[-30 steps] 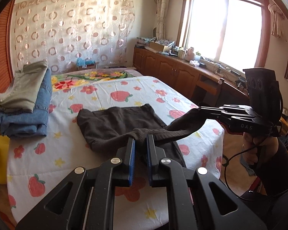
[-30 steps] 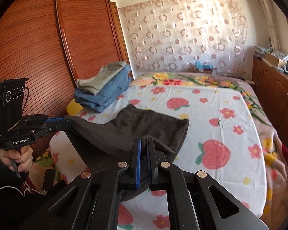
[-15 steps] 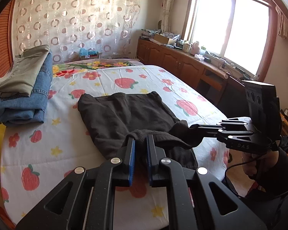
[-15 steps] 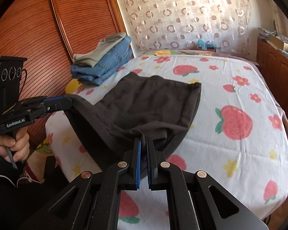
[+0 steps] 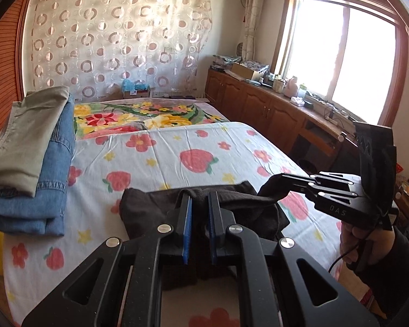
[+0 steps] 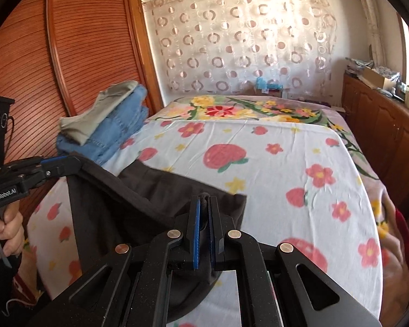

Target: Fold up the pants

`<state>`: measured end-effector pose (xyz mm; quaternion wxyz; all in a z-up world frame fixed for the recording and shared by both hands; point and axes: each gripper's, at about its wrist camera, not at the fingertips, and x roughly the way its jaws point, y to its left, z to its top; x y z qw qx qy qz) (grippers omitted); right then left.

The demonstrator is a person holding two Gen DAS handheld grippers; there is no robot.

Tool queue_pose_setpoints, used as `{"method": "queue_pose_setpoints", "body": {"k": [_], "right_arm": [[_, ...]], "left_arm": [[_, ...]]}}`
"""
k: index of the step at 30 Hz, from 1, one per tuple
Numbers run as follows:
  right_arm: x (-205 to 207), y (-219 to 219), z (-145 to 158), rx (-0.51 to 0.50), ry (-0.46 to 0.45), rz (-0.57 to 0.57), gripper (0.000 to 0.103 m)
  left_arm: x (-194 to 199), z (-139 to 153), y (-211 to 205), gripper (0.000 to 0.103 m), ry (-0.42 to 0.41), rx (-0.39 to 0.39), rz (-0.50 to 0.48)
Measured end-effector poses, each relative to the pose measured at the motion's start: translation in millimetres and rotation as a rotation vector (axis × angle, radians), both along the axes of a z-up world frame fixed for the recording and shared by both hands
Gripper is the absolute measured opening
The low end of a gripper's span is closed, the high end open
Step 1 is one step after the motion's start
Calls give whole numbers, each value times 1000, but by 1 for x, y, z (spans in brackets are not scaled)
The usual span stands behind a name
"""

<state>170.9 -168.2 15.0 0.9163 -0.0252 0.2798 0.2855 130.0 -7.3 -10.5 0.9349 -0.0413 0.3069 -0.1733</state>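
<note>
Both grippers, left (image 5: 199,200) and right (image 6: 203,204), pinched the pants (image 6: 139,190) edge; soft, limp cloth, probably light, sagged between.

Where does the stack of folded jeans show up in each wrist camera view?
Left wrist: stack of folded jeans at the left edge, on the bed.
Right wrist: stack at upper left, before the wardrobe.
Shared landmark: circle-patterned curtain.
</note>
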Motion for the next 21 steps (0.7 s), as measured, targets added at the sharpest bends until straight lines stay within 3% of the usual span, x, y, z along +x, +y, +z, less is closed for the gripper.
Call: {"method": "queue_pose_setpoints", "body": {"k": [9,12,15,21], "right_arm": [[36,28,-10,-65,24,-20,5],[41,34,-10,-74,36,-20,5],[40,33,-8,-72,30,-24,5],[15,21,-5,-52,17,6,26]], "left_arm": [[33,-17,1,12,41,42,39],[33,-21,5,18,59,29,39],[28,-23,9,44,59,30,50],[8,-27,23,76,57,13,62]]}}
